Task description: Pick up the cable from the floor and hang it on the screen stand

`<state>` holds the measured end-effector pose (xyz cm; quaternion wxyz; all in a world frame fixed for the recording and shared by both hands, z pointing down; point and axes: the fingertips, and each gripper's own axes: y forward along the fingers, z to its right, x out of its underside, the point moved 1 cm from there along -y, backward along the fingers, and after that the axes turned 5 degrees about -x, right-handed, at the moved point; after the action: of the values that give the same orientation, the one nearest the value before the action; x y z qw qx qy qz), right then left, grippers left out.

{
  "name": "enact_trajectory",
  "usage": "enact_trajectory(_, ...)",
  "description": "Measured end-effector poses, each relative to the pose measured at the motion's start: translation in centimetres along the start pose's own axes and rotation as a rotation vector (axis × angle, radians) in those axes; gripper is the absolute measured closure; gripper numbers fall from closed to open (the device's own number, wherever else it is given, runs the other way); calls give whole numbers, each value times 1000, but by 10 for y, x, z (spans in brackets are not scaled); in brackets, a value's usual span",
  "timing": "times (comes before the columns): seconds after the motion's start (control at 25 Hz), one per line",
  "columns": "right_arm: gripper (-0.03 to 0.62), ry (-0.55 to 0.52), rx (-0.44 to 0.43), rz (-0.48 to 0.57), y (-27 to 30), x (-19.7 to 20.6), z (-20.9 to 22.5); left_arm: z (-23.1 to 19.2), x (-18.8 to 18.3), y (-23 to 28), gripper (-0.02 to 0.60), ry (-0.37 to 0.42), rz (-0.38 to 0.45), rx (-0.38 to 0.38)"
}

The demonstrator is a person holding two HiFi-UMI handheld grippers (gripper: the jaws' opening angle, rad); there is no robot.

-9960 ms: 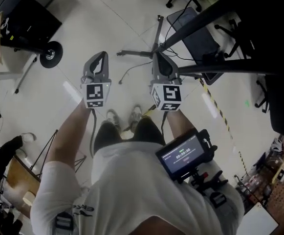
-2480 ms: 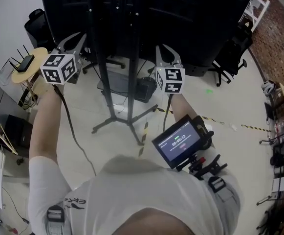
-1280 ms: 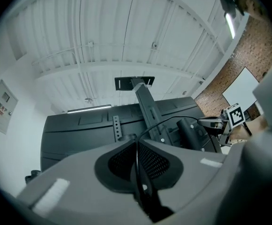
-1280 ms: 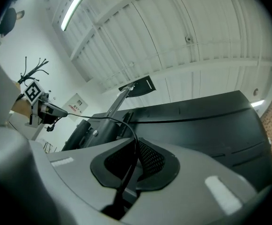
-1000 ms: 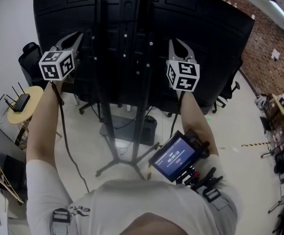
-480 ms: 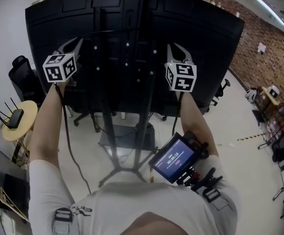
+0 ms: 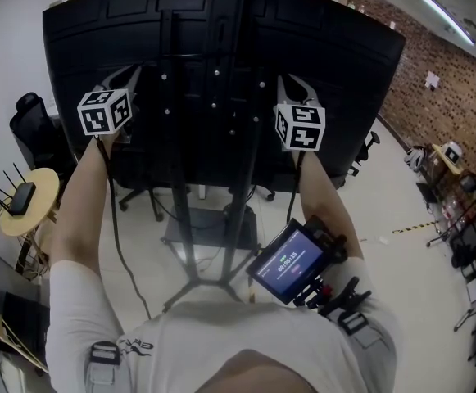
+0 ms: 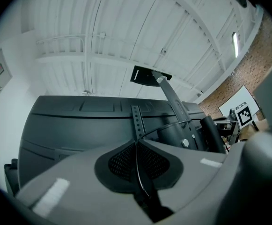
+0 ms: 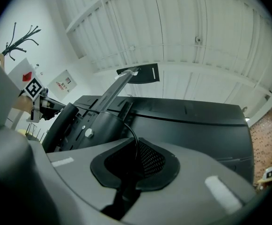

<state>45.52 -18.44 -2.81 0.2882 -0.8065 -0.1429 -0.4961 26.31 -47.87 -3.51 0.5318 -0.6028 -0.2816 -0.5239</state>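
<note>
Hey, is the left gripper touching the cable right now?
Touching. In the left gripper view, the left gripper has its jaws closed on the thin black cable, which runs down between them.

The room has a pale floor (image 7: 393, 207), brick wall (image 7: 455, 88) at right, black office chair (image 7: 29, 119) and round wooden table (image 7: 46, 183) at left, white ribbed ceiling (image 8: 126, 27).

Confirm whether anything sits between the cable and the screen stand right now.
Nothing visible does. The left tool and right tool are each shut on the cable, either side of the screen stand. The cable runs from each tool straight toward the stand's mount; whether it touches it is unclear.
</note>
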Motion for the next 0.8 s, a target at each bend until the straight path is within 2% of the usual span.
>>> enact_trajectory(0.8,560,13,0,19,-4,10,-14,13,22,2,563,-37,11,-21)
